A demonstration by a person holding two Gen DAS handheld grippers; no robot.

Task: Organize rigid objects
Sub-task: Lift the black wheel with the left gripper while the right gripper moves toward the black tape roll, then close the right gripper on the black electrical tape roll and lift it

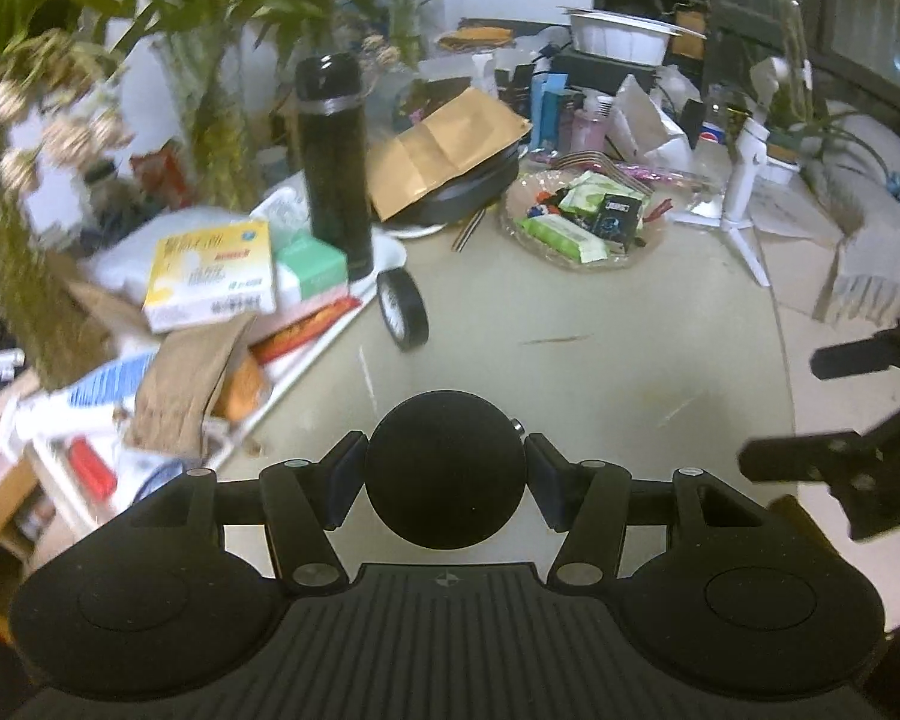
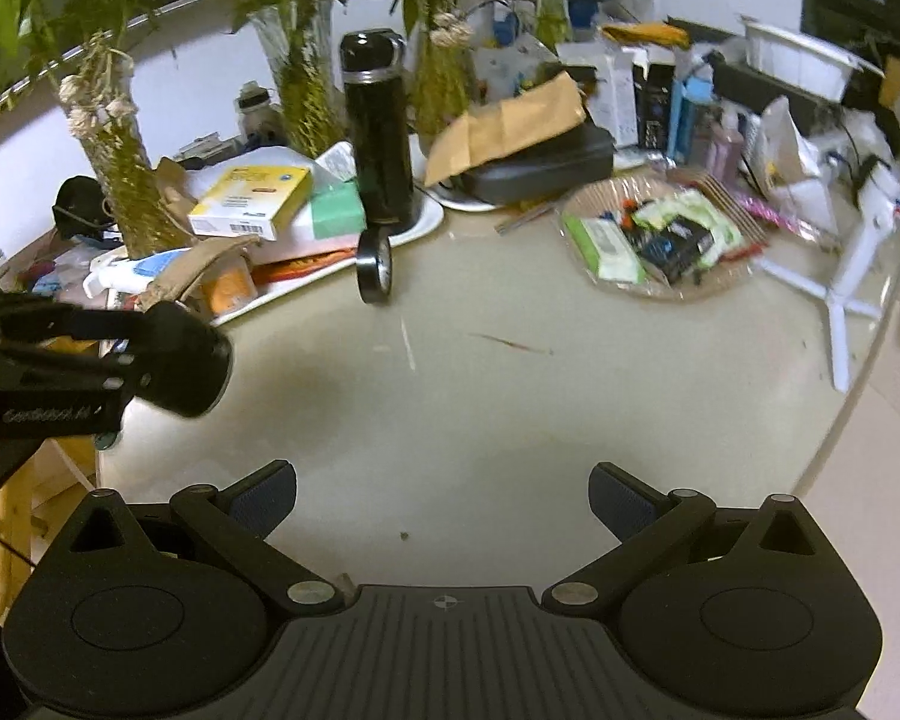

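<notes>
Black round object (image 1: pixel 444 468), possibly a lid or a ball given the blur, pinched between the 2 fingers of the left gripper (image 1: pixel 444 471), above the beige table (image 1: pixel 600 360). Right gripper (image 2: pixel 443 495) spread wide, holding nothing. Farther back: black tape roll (image 2: pixel 374 270) on edge, just beside the white tray (image 2: pixel 426 219) bearing a tall black flask (image 2: pixel 378 132).

Home: cluttered table (image 2: pixel 510 420), potted plants (image 2: pixel 306 30), snacks (image 2: pixel 654 234).

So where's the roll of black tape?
The tape stands on edge on the table, left of centre in both views, just in front of the tall black bottle and against the white tray.
</notes>
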